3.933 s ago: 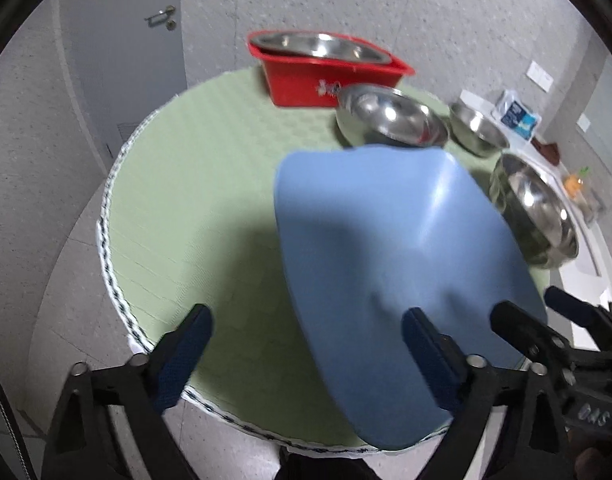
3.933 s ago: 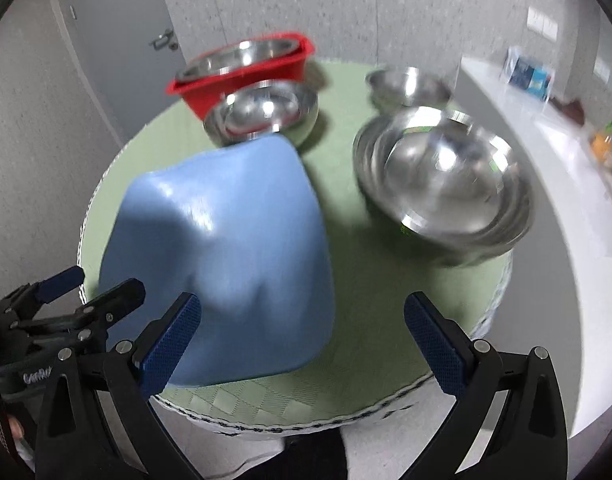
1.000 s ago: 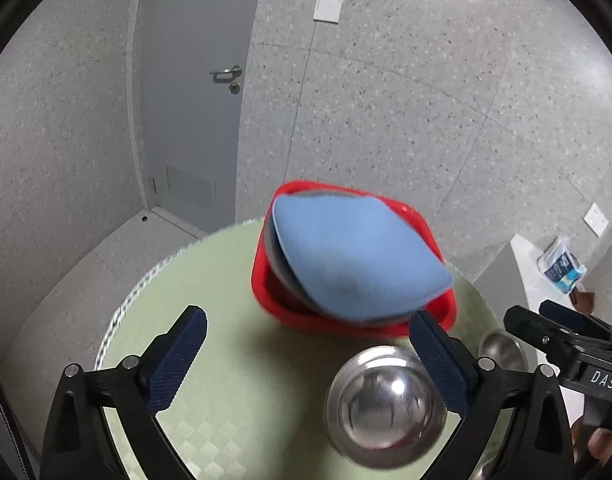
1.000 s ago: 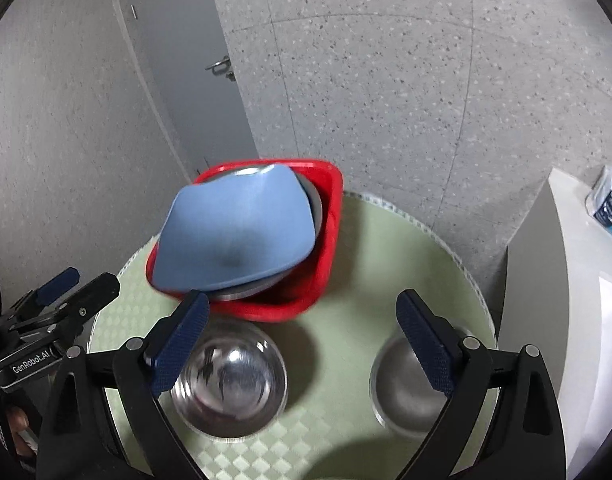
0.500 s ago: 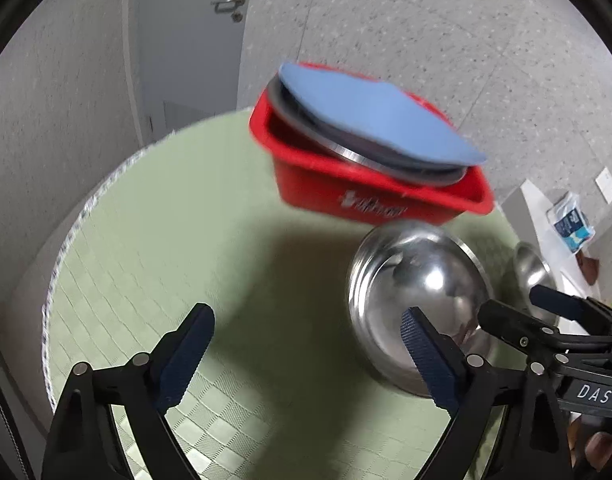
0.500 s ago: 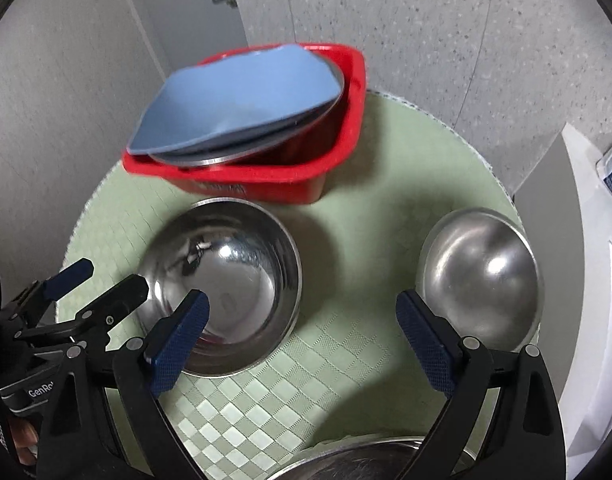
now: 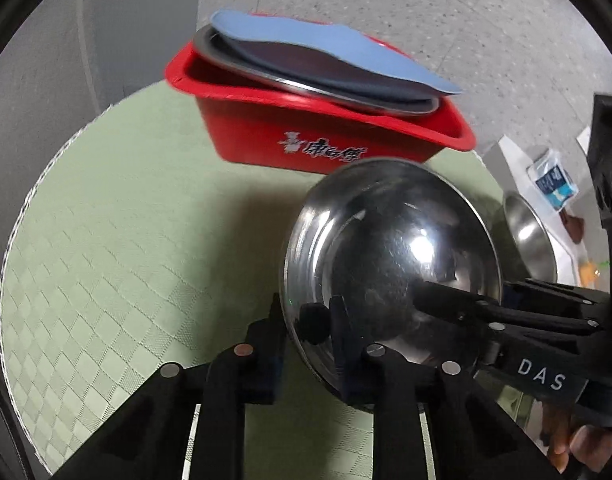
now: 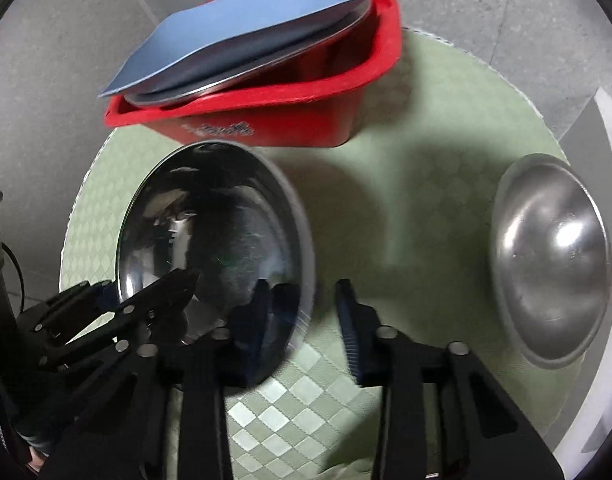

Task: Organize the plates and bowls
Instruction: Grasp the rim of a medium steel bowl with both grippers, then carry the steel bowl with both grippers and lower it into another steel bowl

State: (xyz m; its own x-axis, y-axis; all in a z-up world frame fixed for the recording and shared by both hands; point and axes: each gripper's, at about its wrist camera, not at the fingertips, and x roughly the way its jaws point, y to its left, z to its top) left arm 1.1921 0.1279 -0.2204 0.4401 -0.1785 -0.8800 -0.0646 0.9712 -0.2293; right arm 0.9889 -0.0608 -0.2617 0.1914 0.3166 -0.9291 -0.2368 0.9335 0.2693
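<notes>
A shiny steel bowl (image 7: 390,256) (image 8: 214,236) sits on the green round table (image 7: 126,240), in front of a red tub (image 7: 326,136) (image 8: 290,108). The tub holds a steel plate (image 7: 306,80) with a blue plate (image 7: 326,48) (image 8: 242,28) on top. My left gripper (image 7: 306,320) is narrowed over the bowl's left rim, one finger inside and one outside. My right gripper (image 8: 302,312) straddles the bowl's right rim with a gap still showing on the outer side. A second steel bowl (image 8: 550,264) (image 7: 530,236) lies to the right.
A white counter (image 7: 546,168) with a blue packet (image 7: 554,180) stands right of the table. A grey wall and door (image 7: 138,20) lie behind. The table's left part (image 7: 86,260) is bare mat.
Both grippers moved down and in onto the near steel bowl and narrowed around its rim on opposite sides. The blue plate stays in the red tub.
</notes>
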